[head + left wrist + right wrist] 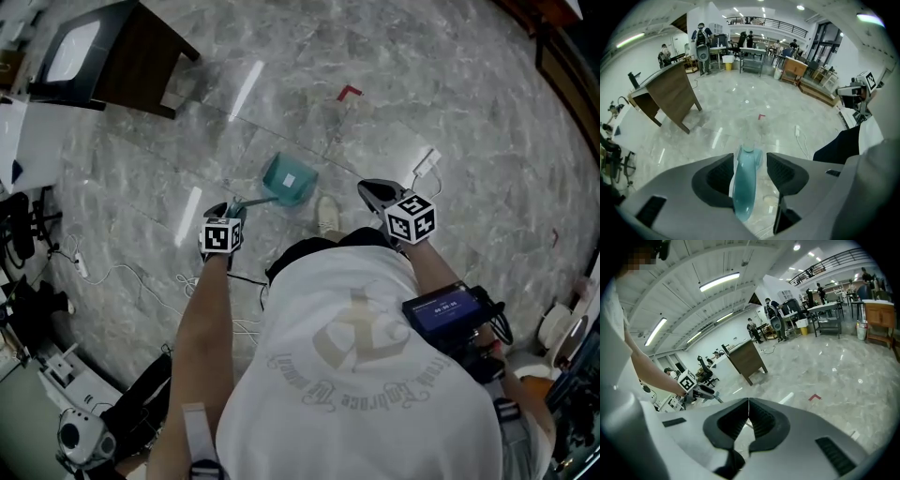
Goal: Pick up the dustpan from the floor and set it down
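The teal dustpan (289, 180) rests on the marble floor in front of the person's feet, its long handle pointing back toward my left gripper (236, 207). In the left gripper view the handle (743, 187) runs between the jaws of my left gripper (750, 159). Those jaws stand open: the handle lies close to the left pad, with a gap to the right pad. My right gripper (373, 190) hovers to the right of the dustpan. In its own view my right gripper (749, 404) is shut, tips touching, with nothing between them.
A brown wooden desk (131, 56) stands at the far left. A red tape corner (349, 91) marks the floor beyond the dustpan. A white power strip (427, 161) lies right of it. Cables (122, 272) and chairs crowd the left edge. A shoe (327, 217) is beside the pan.
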Motion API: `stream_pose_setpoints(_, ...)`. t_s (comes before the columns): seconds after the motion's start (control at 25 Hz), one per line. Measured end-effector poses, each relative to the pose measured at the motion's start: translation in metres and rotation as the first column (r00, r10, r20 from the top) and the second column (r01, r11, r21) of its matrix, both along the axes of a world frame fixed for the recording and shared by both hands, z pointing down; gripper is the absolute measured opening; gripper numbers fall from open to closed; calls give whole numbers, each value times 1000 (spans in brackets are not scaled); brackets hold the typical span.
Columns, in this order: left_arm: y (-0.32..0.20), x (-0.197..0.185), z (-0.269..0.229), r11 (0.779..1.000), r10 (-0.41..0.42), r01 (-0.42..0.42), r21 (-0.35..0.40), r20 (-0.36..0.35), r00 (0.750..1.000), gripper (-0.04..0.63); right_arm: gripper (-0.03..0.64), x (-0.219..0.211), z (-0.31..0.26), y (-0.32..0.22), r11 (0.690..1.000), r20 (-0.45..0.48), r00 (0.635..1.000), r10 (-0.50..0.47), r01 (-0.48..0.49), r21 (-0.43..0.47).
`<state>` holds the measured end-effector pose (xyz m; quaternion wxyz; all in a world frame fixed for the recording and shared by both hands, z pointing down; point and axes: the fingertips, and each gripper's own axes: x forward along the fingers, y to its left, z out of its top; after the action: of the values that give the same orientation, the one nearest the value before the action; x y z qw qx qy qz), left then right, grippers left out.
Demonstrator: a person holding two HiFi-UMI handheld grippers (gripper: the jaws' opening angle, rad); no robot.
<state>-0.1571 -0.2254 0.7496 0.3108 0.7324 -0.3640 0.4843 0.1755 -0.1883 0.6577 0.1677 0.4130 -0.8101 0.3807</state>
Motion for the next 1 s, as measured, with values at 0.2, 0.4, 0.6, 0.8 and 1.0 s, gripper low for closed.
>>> stream_pose_setpoints(0.2,-7,2,18,998,40,-37,-44,55,998,212,18,22,7,-1,1000,-19,1000,22,-22,-22)
stream_pose_setpoints(0.4,-5,7,31,995,61,-54,-81,86,994,211,18,39,12,1,998,-27,999,46,-47,-39)
stream_pose_setpoints(0.6,2,12,45,990,97,-82,-119,130,987,190,18,49,14,1,998,-40,998,47,-49,-45)
stream_pose_setpoints(0.8,8,6,56,990,107,-93,-103,141,984,110,18,44,15,9,999,-67,997,34,-37,-36)
stream_pose_setpoints(1.0,6,10,55,989,96,-78,-127,144,985,104,18,51,14,7,999,-64,997,30,-33,-43)
